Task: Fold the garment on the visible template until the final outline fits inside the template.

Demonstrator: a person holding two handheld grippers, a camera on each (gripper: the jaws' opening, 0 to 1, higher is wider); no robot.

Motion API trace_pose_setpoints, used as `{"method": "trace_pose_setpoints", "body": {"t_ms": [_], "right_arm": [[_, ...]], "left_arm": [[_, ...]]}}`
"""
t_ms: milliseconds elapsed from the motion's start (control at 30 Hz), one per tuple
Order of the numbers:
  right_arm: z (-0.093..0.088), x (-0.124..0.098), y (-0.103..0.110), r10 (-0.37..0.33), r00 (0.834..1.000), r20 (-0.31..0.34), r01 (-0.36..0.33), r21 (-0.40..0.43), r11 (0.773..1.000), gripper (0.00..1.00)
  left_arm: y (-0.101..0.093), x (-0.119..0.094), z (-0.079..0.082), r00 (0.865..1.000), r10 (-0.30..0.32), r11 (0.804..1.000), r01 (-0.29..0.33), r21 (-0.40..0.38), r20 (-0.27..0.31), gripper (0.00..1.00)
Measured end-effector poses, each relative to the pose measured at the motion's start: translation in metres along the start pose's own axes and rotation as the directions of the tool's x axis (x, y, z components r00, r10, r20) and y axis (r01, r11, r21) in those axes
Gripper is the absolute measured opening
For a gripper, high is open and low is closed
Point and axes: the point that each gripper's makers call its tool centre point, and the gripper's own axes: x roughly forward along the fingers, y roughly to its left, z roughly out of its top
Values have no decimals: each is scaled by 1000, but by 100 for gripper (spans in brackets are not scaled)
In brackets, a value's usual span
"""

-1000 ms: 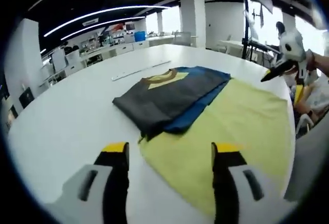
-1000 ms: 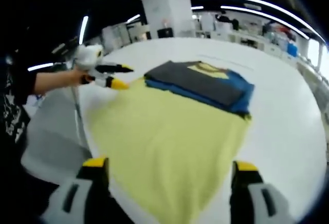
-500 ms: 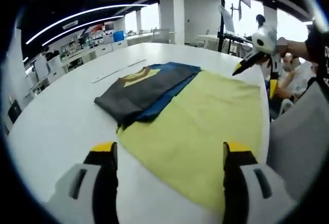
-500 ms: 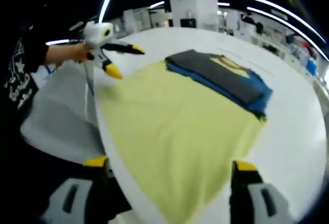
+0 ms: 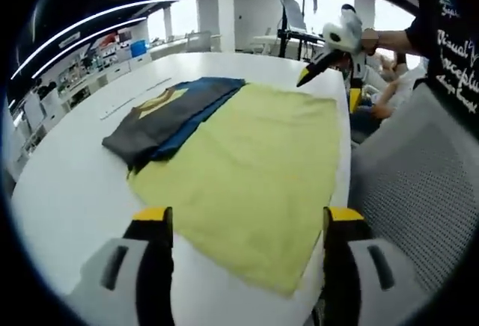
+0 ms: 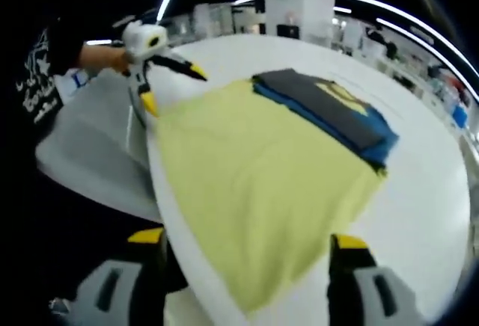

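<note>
A folded garment [image 5: 166, 111], dark grey over blue with a yellow collar patch, lies on the far end of a pale yellow template cloth [image 5: 247, 154] spread on the white table [image 5: 67, 184]. My left gripper [image 5: 248, 220] hovers open above the cloth's near edge with nothing between its jaws. The right gripper [image 5: 329, 90], held by a hand, hangs open over the cloth's far right corner. In the right gripper view the garment [image 6: 329, 111] sits at the cloth's [image 6: 254, 176] far right end, my right gripper [image 6: 247, 240] is open, and the left gripper [image 6: 174, 90] stands open at upper left.
A grey mesh chair back [image 5: 419, 184] stands against the table's edge; it is also at the left as the chair back [image 6: 82, 154]. A thin white strip [image 5: 135, 98] lies on the table beyond the garment. Desks and a pillar fill the room behind.
Both views have swung and drawn back toward the table's edge, so more of the chair shows. The garment and the cloth lie as before. Both grippers stay open.
</note>
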Motion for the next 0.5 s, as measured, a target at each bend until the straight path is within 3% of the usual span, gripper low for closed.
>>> {"method": "trace_pose_setpoints", "body": {"t_ms": [200,333,500], "right_arm": [[-10,-3,-4,-14,1000,-3,14,-43,999,78],[-17,-3,-4,-7,1000,-16,6,-67,998,75],[-21,-7,-5,-6,1000,-22,4,-91,996,67]], "left_arm": [[-12,-3,-14,999,-25,1000,25,3,-42,74],[-15,-4,-26,997,-28,1000,28,-7,-70,62],[-20,-4,-34,995,-38,999,39,7,-93,56]]}}
